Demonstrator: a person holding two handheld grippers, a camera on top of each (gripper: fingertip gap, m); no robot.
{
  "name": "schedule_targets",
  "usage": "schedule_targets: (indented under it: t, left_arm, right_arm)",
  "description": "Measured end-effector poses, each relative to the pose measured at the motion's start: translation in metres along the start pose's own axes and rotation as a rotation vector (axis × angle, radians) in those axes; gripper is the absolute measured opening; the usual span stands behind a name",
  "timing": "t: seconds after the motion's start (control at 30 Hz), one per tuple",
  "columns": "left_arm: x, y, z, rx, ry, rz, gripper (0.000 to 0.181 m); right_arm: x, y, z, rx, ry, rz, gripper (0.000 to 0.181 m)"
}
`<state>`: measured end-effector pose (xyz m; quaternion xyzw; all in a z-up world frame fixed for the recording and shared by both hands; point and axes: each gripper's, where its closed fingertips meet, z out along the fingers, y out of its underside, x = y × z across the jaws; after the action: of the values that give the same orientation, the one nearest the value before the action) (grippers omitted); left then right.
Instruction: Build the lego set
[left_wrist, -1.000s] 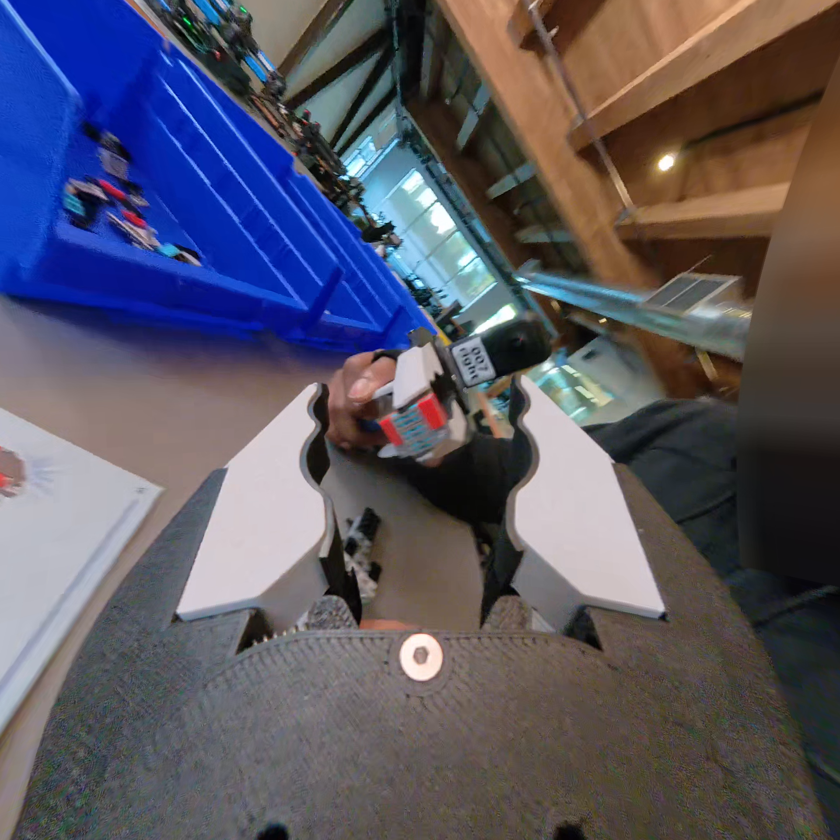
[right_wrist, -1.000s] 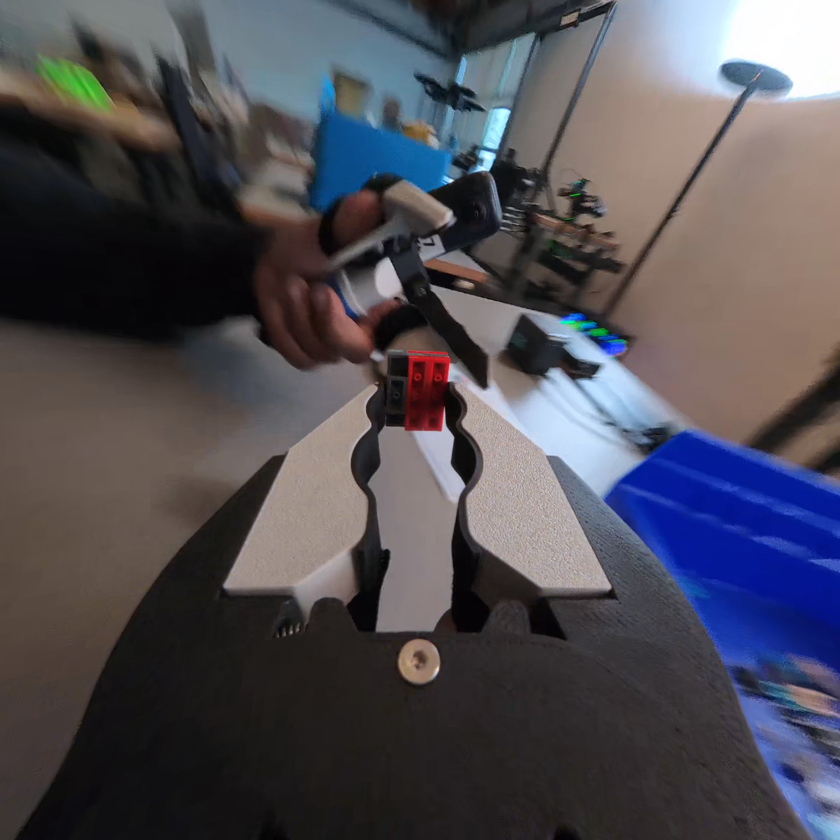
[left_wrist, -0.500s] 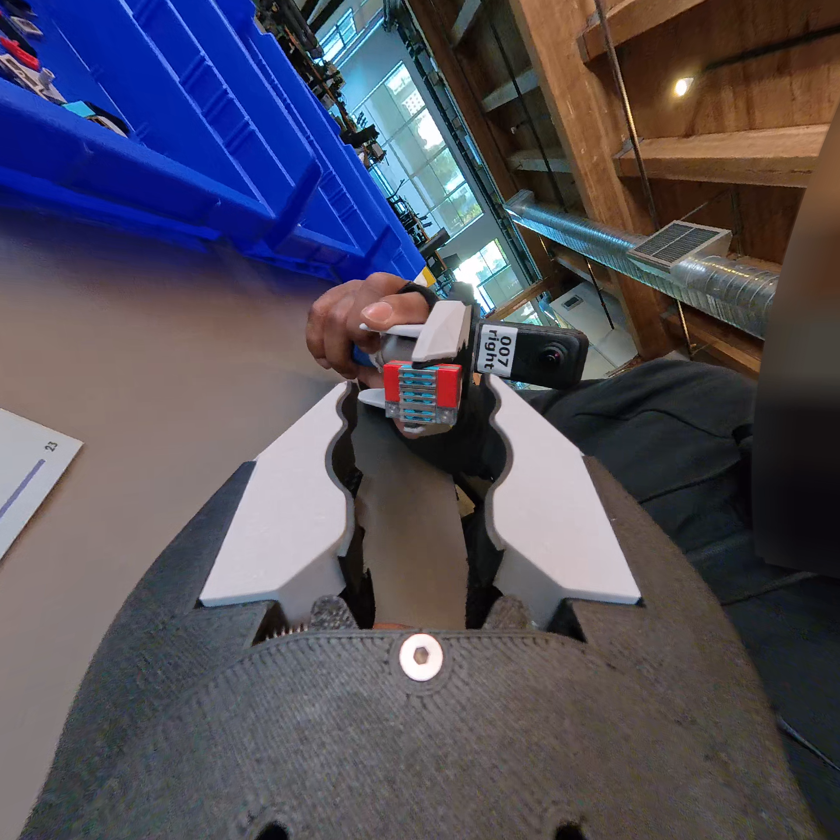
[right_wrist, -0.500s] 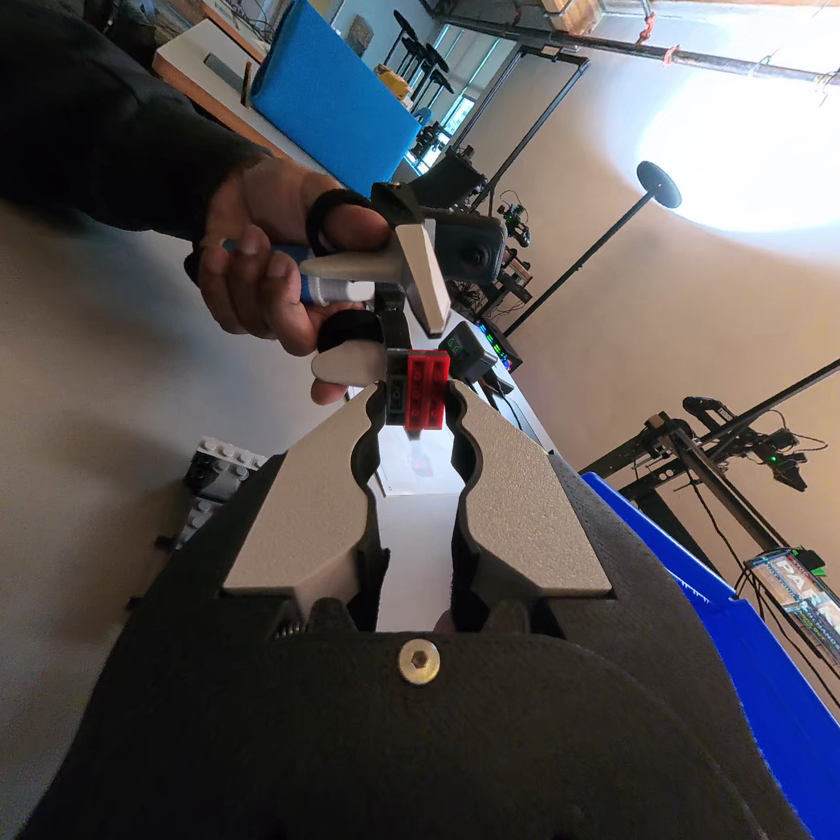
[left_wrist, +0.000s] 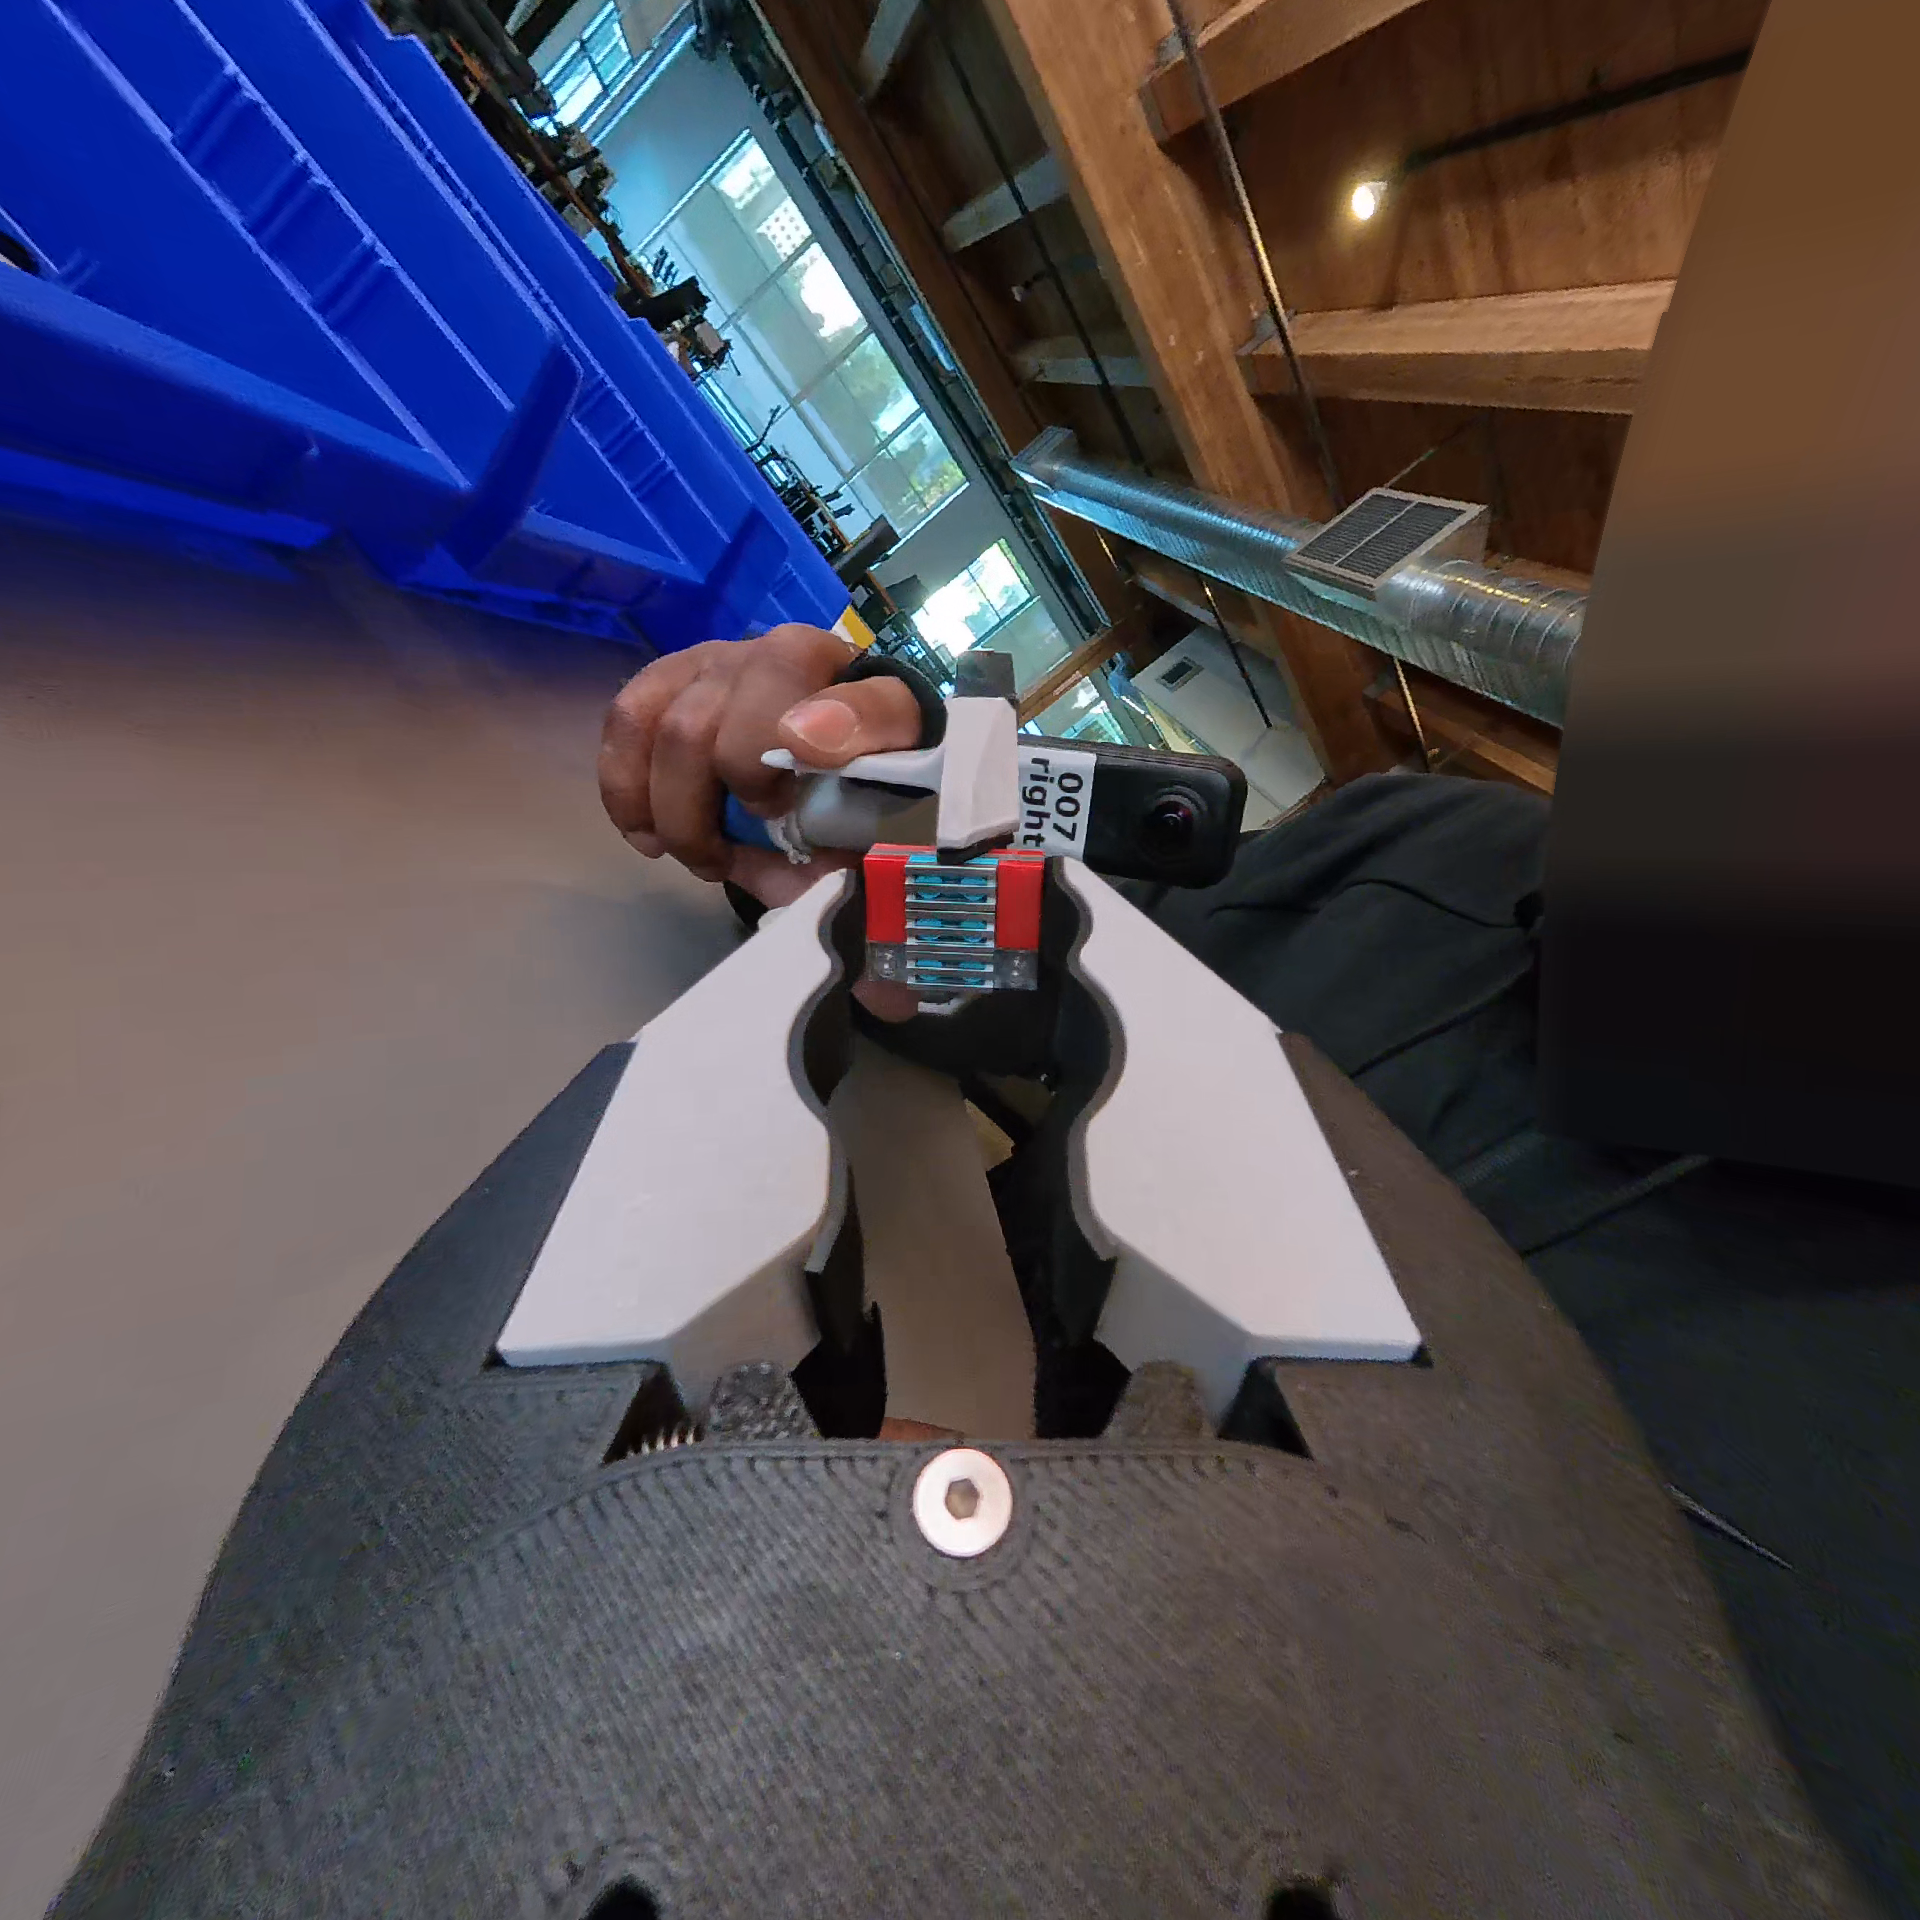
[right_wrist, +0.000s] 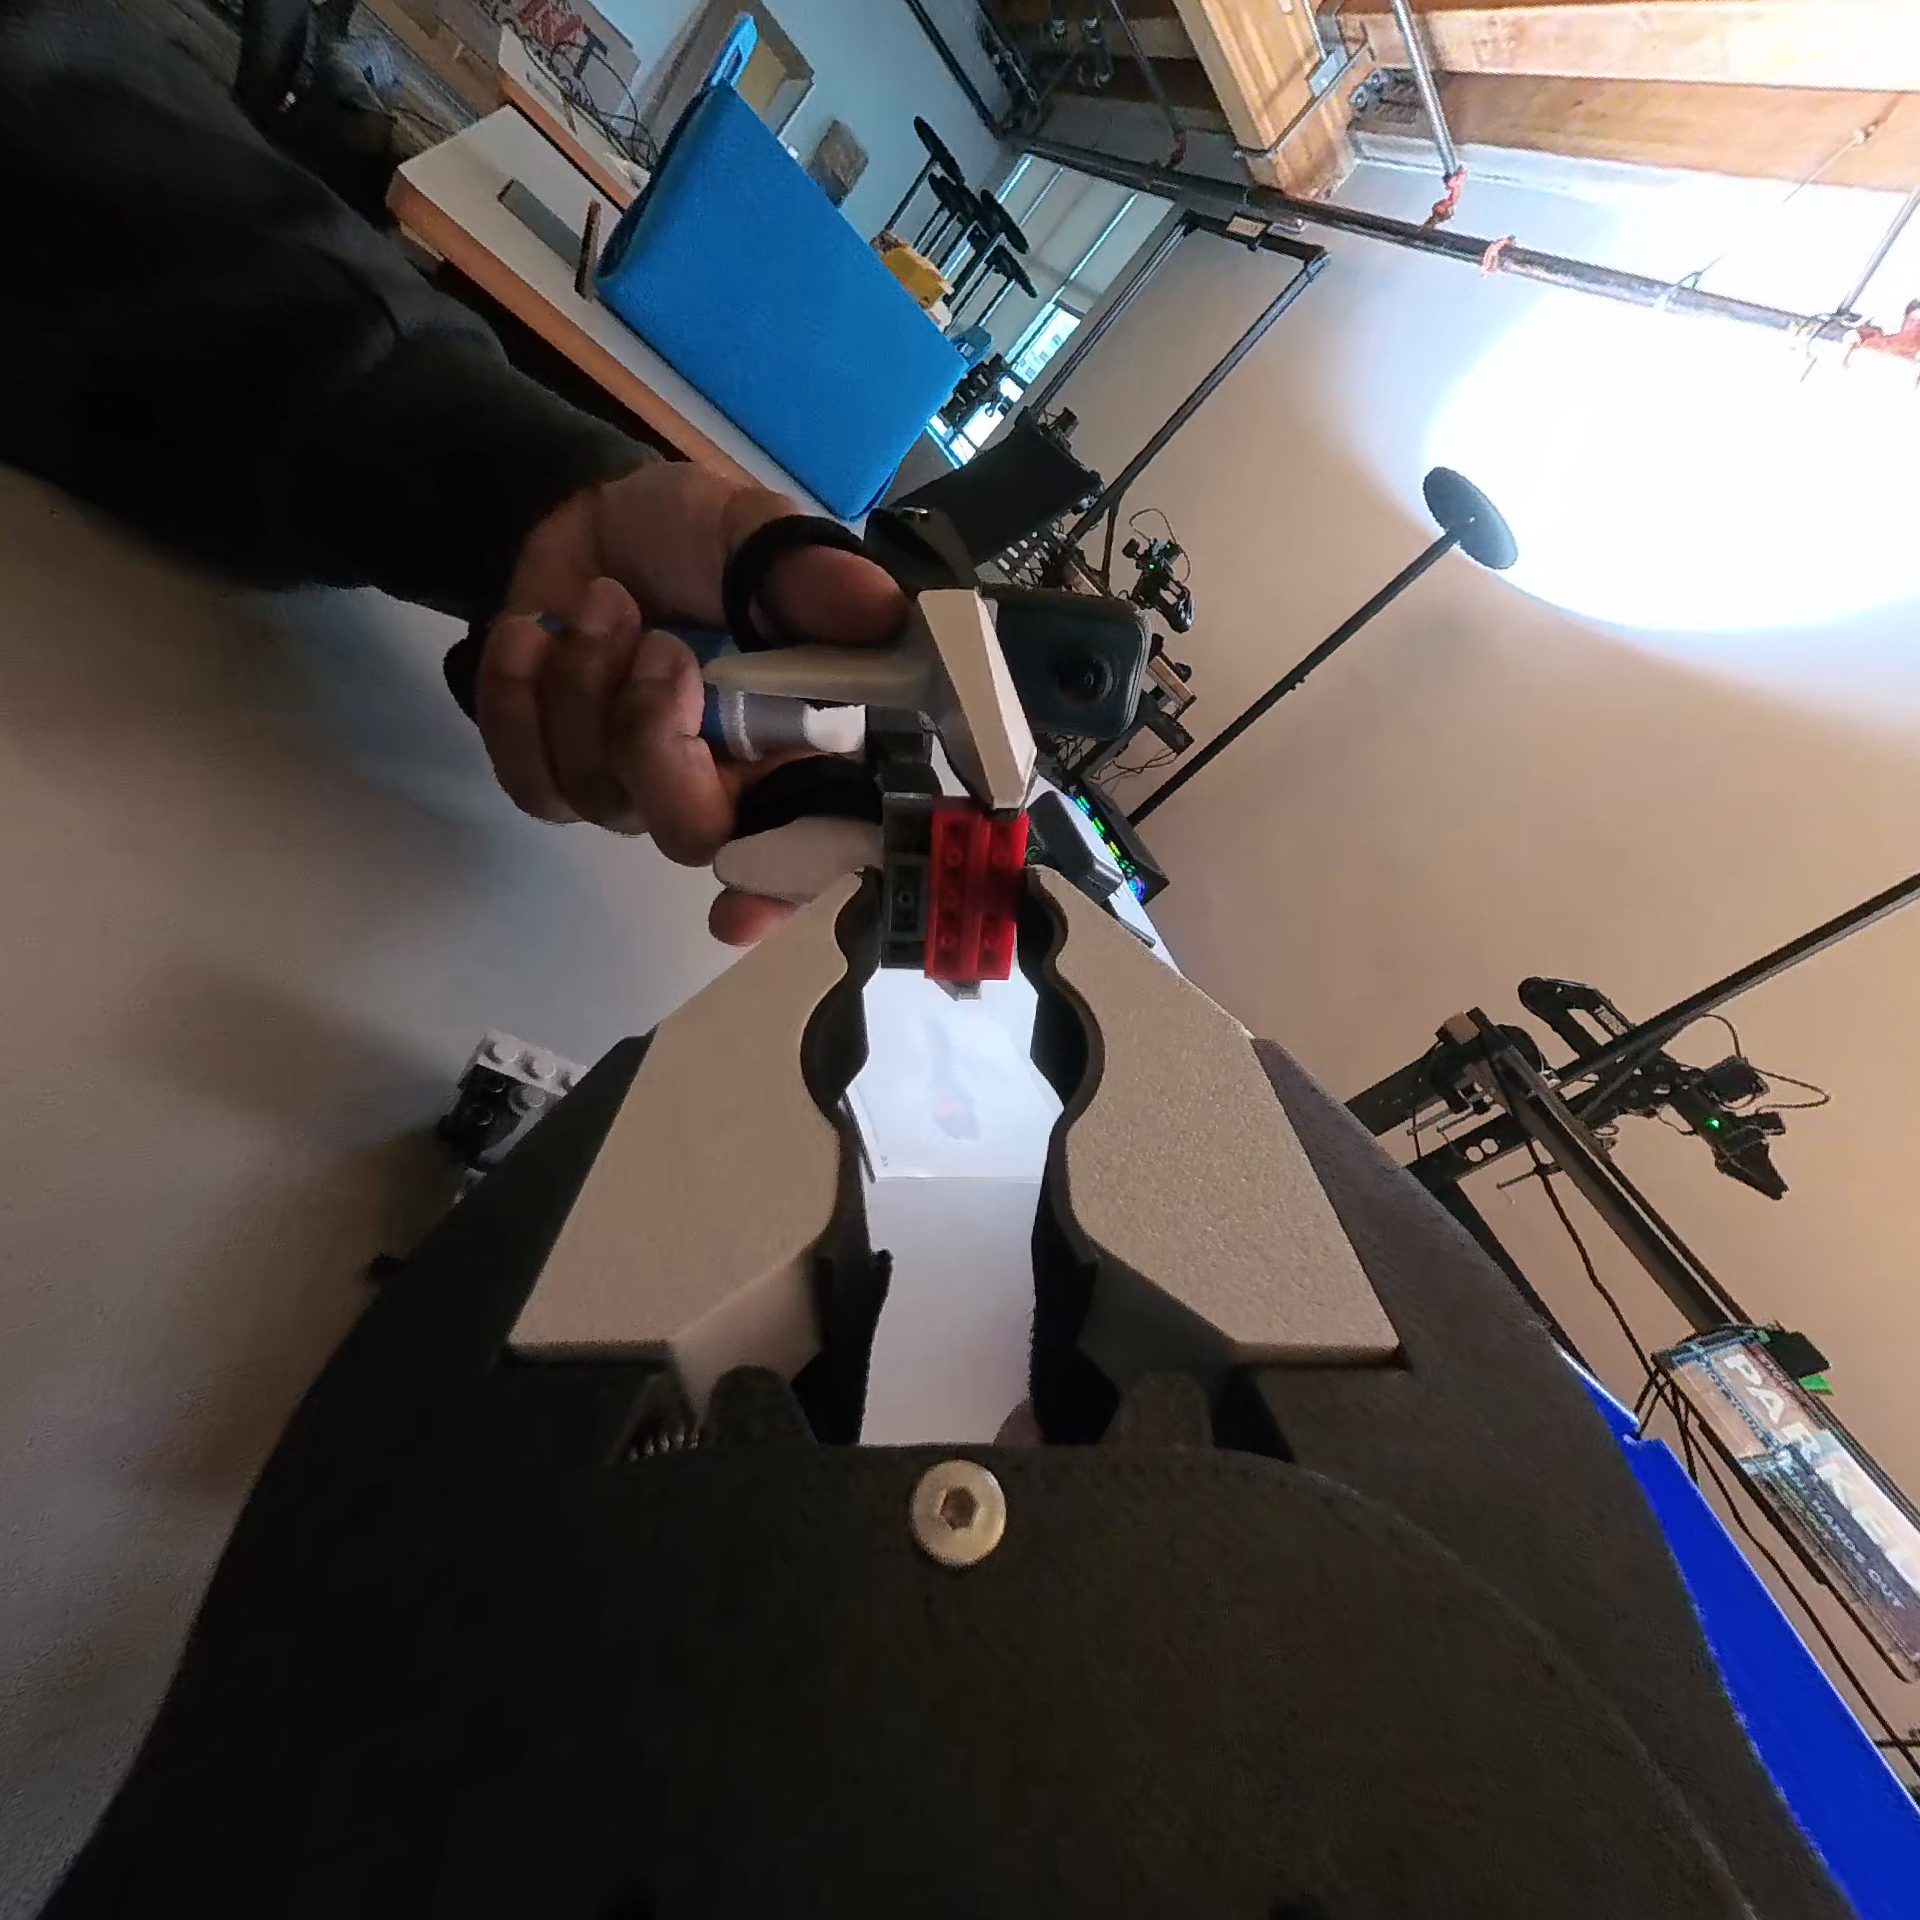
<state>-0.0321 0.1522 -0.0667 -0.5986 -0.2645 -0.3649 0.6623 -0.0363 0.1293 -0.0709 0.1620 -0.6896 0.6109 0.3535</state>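
A small lego assembly, red sides with blue and grey slats (left_wrist: 954, 925), is held up in the air between both grippers. My left gripper (left_wrist: 956, 894) has its jaws closed in on the assembly's two red sides. My right gripper (right_wrist: 951, 899) is shut on the same assembly, which shows there as red and dark grey bricks (right_wrist: 971, 904). The right gripper also shows in the left wrist view (left_wrist: 966, 831), with one finger above and one below the assembly. The left gripper's fingers (right_wrist: 977, 707) straddle the assembly from the far side in the right wrist view.
Blue parts bins (left_wrist: 312, 364) stand along the tan table's far side, and one bin edge (right_wrist: 1766, 1662) shows at the lower right. A white instruction booklet (right_wrist: 945, 1122) and a grey lego build (right_wrist: 509, 1091) lie on the table below. Hands and dark sleeves are close by. Less than 4 cm separates the two grippers' tips.
My left gripper has moved up to the assembly, and its jaws have gone from wide open to closed in on it. My right gripper has kept hold and tilted upward.
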Motion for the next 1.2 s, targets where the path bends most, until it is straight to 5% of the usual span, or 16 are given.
schedule_targets:
  t: [0.23,0.37,0.57,0.87,1.2]
  left_arm:
    - [0.001,-0.006,0.002,0.038,-0.012,0.08,0.035]
    - [0.001,-0.015,-0.001,0.092,-0.025,0.123,0.035]
    - [-0.016,-0.029,-0.033,0.059,-0.313,0.444,0.035]
    - [-0.02,-0.017,-0.031,-0.07,-0.428,0.82,0.036]
    - [0.019,-0.032,-0.042,0.182,-0.153,0.802,0.036]
  right_arm:
    - [0.006,-0.001,-0.001,0.021,0.02,0.091,0.027]
    - [0.011,0.001,-0.002,0.041,-0.013,0.275,0.044]
    - [-0.01,0.016,-0.012,-0.054,-0.382,0.759,0.051]
    - [-0.073,0.041,-0.02,-0.377,-0.59,0.563,0.056]
    - [-0.089,0.066,-0.018,-0.534,-0.581,0.472,0.051]
